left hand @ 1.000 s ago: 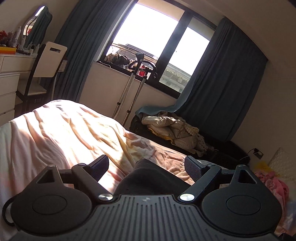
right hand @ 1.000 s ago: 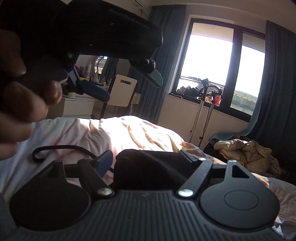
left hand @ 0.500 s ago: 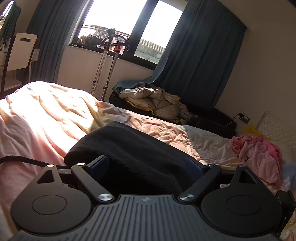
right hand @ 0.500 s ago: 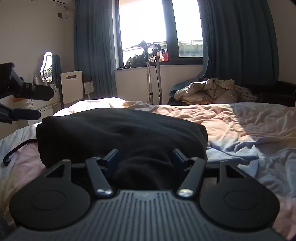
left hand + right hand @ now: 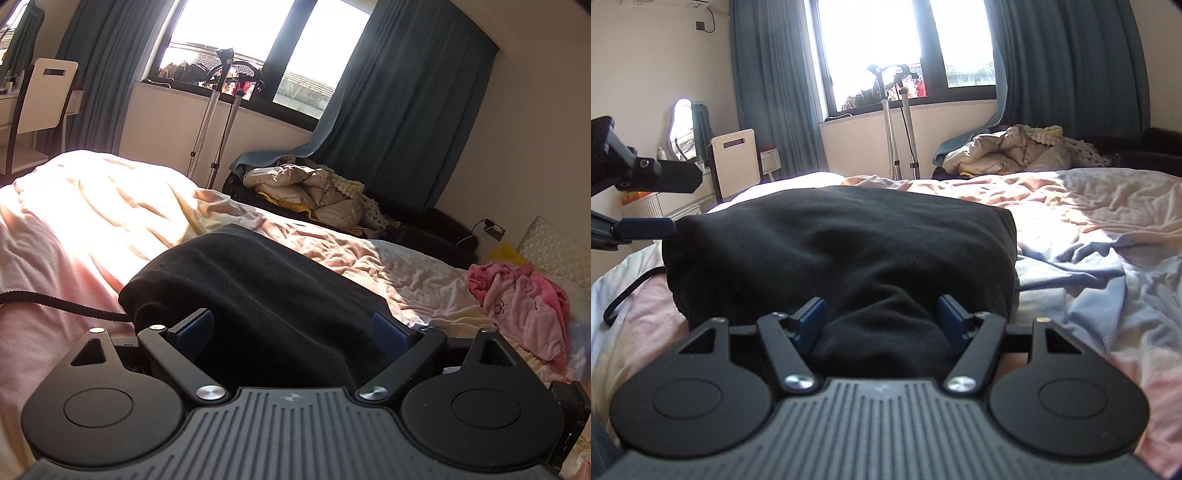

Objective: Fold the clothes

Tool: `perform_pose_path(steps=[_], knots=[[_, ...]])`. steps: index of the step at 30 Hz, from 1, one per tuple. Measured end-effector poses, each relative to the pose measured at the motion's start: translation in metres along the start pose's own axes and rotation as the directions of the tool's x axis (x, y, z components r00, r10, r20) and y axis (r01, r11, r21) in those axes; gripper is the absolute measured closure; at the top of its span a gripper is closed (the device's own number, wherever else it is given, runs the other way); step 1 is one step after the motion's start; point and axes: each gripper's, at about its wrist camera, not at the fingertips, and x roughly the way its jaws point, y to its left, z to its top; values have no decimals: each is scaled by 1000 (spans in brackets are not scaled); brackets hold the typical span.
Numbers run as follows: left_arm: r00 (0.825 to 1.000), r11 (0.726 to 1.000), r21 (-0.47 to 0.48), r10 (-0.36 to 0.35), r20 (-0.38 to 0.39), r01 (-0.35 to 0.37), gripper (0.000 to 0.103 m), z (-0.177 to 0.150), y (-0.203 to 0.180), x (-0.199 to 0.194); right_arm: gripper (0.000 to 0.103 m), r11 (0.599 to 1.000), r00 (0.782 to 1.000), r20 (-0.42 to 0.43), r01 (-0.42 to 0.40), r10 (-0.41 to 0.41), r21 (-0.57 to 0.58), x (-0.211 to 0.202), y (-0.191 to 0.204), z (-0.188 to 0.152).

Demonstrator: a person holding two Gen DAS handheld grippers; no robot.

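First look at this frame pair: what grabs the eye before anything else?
The folded black garment dominates, lying on the rumpled pink bed directly in front of both cameras. The right tongs straddle a bunched fold of it, their jaws having just opened a little; the left tongs stand wide around its near edge. Behind, the bright window between dark blue curtains pulls the eye next.
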Motion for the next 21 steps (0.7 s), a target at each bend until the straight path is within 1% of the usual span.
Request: perform_pose_path(steps=[3, 8, 16, 19, 21], knots=[[1000, 1000, 14, 4, -5, -4, 9, -1, -2, 2, 31, 1000, 1000, 10, -10, 10, 20, 0, -3, -1], [1000, 999, 31, 21, -10, -21, 9, -2, -4, 3, 27, 1000, 1000, 17, 10, -10, -28, 0, 7, -1], [999, 999, 7, 33, -13, -33, 9, -1, 0, 5, 27, 988, 999, 34, 47, -42, -146, 1, 19, 0], [999, 1000, -7, 29, -15, -29, 9, 0, 1, 5, 30, 980, 998, 25, 58, -54, -192, 3, 22, -1], [1000, 999, -20, 25, -15, -26, 9, 0, 2, 5, 37, 981, 998, 13, 55, -53, -188, 4, 22, -1]])
